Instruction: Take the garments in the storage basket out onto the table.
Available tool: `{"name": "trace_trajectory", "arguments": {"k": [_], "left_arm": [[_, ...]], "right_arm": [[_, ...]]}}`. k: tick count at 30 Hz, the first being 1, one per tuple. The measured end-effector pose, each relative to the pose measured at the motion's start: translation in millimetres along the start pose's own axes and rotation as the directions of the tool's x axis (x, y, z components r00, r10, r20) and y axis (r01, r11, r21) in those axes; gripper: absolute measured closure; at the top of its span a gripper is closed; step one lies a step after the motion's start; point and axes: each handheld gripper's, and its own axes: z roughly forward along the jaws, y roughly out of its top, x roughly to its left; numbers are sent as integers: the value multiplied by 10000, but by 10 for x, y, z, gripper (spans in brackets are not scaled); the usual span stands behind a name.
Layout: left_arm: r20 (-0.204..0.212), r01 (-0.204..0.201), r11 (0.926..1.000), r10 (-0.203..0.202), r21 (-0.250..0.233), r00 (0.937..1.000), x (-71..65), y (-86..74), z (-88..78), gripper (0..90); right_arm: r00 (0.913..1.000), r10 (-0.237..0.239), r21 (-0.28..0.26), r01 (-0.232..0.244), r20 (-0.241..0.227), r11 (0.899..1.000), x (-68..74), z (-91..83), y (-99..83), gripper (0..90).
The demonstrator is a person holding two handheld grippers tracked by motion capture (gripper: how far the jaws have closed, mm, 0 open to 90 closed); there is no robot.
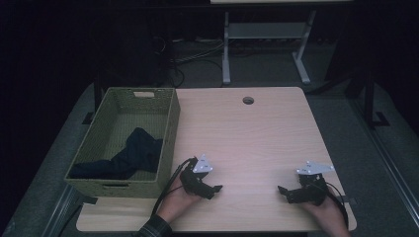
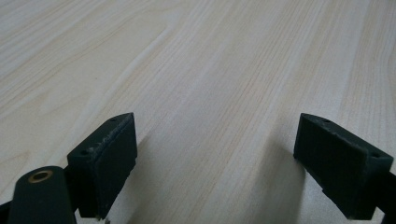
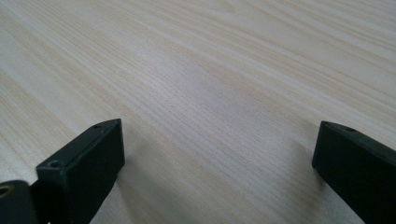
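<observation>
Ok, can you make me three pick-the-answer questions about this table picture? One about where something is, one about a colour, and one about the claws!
1. Where is the dark cloth?
A. In the basket
B. On the table
C. On the floor

2. What colour is the basket?
A. Red
B. Green
C. White

3. How are the left claw and right claw?
A. Both holding cloth
B. One is shut tight
C. Both open, holding nothing

Answers:
1 A, the cloth lies inside the basket walls.
2 B, the woven sides look olive green.
3 C, each gripper view shows bare wood between spread jaws.
</observation>
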Motion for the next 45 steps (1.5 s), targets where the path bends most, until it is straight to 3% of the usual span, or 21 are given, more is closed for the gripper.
{"name": "trace_trajectory", "arguments": {"k": [20,39,45], "left_arm": [[58,58,9999,-59,94,10000,8,38,-22,138],[372,504,9986,-499,-140,9981,56,123,-142,139],[358,352,9994,-351,-9,9987,53,151,-158,139]], "right_arm": [[10000,-6,5,6,5,10000,0,0,0,19],[10000,22,5,-22,-7,10000,2,0,0,19],[10000,31,10,-31,-3,10000,2,0,0,19]]}}
